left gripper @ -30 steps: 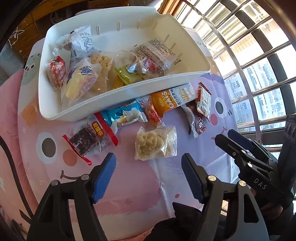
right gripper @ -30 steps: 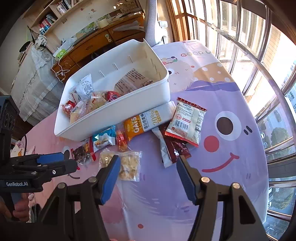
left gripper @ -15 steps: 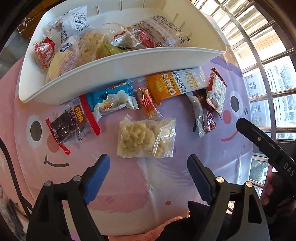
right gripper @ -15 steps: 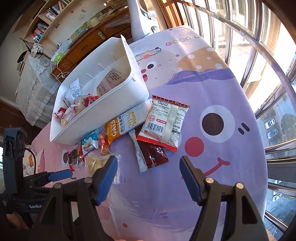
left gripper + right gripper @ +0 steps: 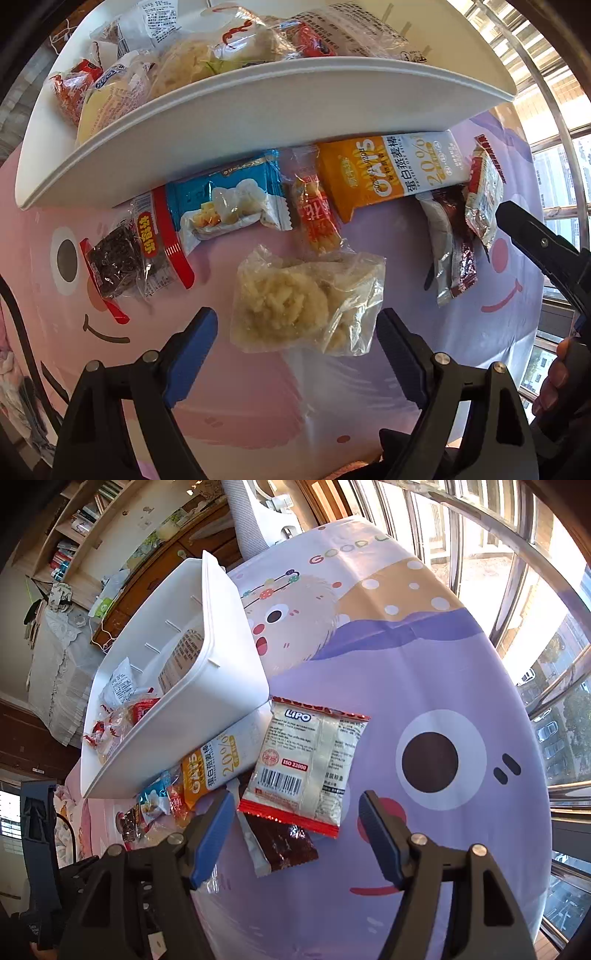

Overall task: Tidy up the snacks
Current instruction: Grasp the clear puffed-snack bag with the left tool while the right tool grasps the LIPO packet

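A white bin (image 5: 236, 122) holds several snack packets; it also shows in the right wrist view (image 5: 207, 709). Loose snacks lie in front of it on the cartoon tablecloth. My left gripper (image 5: 295, 332) is open, its fingers either side of a clear bag of pale cookies (image 5: 303, 301). My right gripper (image 5: 297, 823) is open, just above a white and red LIPO packet (image 5: 306, 764) and a dark brown packet (image 5: 282, 845). An orange oat bar (image 5: 388, 173), a blue packet (image 5: 229, 206), a red-trimmed dark cake packet (image 5: 136, 251) and a small orange stick packet (image 5: 316, 221) lie along the bin's wall.
The table (image 5: 424, 646) is round, with its edge close behind both grippers. Window bars (image 5: 517, 572) run along the right. A wooden cabinet and shelves (image 5: 122, 565) stand behind the bin. The right gripper's finger (image 5: 539, 243) reaches into the left wrist view at right.
Both grippers have moved forward and down toward the loose snacks. The left one now frames the cookie bag; the right one is over the LIPO packet. Both stay open.
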`<state>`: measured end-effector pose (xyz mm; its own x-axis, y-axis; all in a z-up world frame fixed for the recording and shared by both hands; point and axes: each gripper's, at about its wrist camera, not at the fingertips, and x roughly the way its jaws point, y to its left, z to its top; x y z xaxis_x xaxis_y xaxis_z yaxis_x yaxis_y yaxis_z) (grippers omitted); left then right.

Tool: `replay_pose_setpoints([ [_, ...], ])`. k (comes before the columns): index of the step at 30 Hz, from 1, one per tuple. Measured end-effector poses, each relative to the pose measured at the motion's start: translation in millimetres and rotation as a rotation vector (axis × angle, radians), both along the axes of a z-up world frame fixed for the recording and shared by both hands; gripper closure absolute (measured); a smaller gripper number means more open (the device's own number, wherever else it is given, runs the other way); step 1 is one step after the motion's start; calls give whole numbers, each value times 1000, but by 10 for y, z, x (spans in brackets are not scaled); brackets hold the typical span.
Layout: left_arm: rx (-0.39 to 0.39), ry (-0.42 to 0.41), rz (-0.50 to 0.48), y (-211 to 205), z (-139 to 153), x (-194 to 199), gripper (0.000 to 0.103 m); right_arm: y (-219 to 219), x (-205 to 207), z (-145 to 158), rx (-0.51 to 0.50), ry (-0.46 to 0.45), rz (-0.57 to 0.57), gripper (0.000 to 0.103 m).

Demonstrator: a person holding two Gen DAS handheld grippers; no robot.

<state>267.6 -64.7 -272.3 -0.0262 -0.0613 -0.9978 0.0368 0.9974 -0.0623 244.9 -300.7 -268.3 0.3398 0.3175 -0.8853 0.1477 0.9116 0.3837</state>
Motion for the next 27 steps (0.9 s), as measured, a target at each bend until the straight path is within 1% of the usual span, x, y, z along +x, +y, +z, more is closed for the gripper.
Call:
replay_pose_setpoints([
  [4,2,5,18,48,-75,26,16,35,73,-69,-20,-4,-4,33],
  [10,-32,3,37,52,-199,10,16,73,135,-100,-101,-25,-16,33],
  [17,-40,-3,39,-11,-263,52,17,117,186,-146,-144,-15,-17,33],
  [23,-61,-10,46,-41,-287,67,24,130,203,-176,-159,3,-21,34],
  [26,-65,-15,44,-41,-275,71,28,125,204,-176,-161,1,-21,39],
  [27,-64,-16,43,-47,-275,77,29,121,205,-176,-165,2,-21,42],
])
